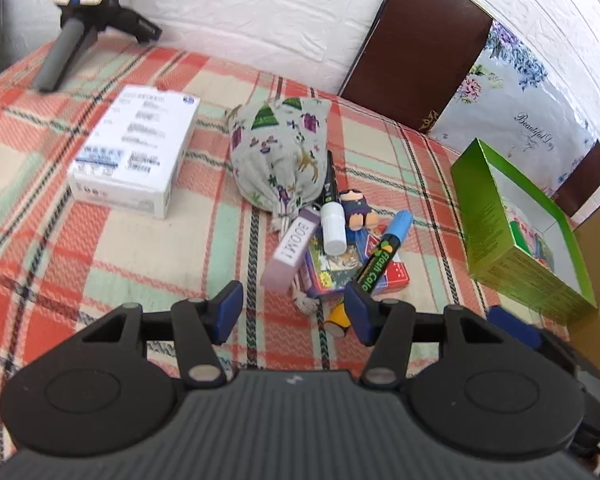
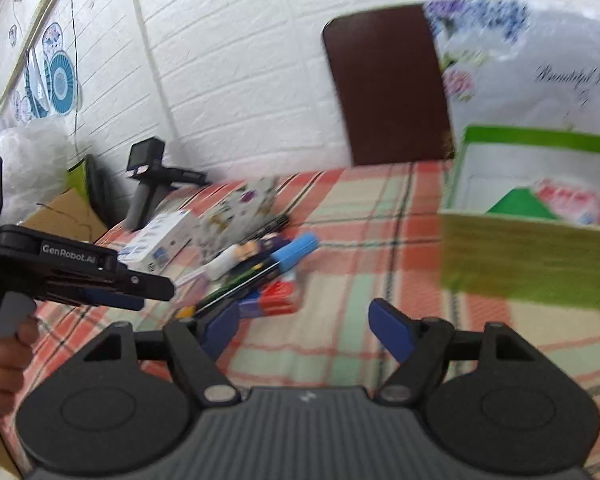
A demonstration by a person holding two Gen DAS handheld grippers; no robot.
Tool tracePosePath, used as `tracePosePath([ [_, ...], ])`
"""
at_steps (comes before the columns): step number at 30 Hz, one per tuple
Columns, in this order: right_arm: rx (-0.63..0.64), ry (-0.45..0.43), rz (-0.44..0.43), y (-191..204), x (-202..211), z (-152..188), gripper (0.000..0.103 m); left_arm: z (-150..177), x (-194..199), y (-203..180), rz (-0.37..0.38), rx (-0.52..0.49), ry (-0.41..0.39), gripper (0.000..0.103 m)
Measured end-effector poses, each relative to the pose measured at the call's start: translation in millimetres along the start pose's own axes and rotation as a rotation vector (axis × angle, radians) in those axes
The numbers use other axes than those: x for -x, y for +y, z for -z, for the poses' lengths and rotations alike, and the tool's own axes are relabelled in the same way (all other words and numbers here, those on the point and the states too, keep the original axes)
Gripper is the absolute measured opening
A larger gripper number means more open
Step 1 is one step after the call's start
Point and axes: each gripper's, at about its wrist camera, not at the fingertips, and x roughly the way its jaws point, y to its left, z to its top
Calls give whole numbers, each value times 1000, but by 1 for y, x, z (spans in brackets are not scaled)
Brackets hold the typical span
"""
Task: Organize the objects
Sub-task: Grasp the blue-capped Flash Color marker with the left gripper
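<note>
Two hand-held grippers, jaws apart and empty, over a plaid-covered bench with a pile of small items.

Left hand-held gripper [image 1: 292, 312]: open, nothing between its blue pads; the pile lies just beyond at 12 o'clock. Pile: blue-capped "Flash Color" marker [image 1: 382, 252], lilac "BOOM!" box [image 1: 288, 256], small white bottle [image 1: 334, 228], card packs [image 1: 340, 272], patterned drawstring pouch [image 1: 280, 152]. White carton [image 1: 136, 148] at 10 o'clock; green open box [image 1: 496, 236] at 2 o'clock, well apart from the pile. Right hand-held gripper [image 2: 304, 330]: open, empty, above bare plaid cloth [image 2: 340, 264]; green box at 2 o'clock, pile at 11 o'clock.
</note>
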Motion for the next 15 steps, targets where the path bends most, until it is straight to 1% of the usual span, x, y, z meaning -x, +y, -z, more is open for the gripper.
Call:
tracePosePath([
  [2,14,14,11,11,-4,2,74,0,-7,-3,39,-9,21,58],
  [4,39,28,23,22,-5,5,74,2,-16,-11,70,-39,36,57],
  [6,60,38,36,27,-5,6,73,5,-29,-18,98,-50,68,56],
  [8,89,34,71,28,-4,7,73,7,-38,-23,169,-54,111,56],
  [9,100,31,92,28,-2,7,73,10,-40,-30,190,-68,119,56],
  [11,130,30,144,25,-2,7,73,14,-40,-44,185,-113,108,54],
  [12,134,28,159,23,0,7,73,15,-40,-47,198,-125,112,53],
  [15,123,17,184,13,8,8,73,14,-44,-47,271,-102,155,53],
])
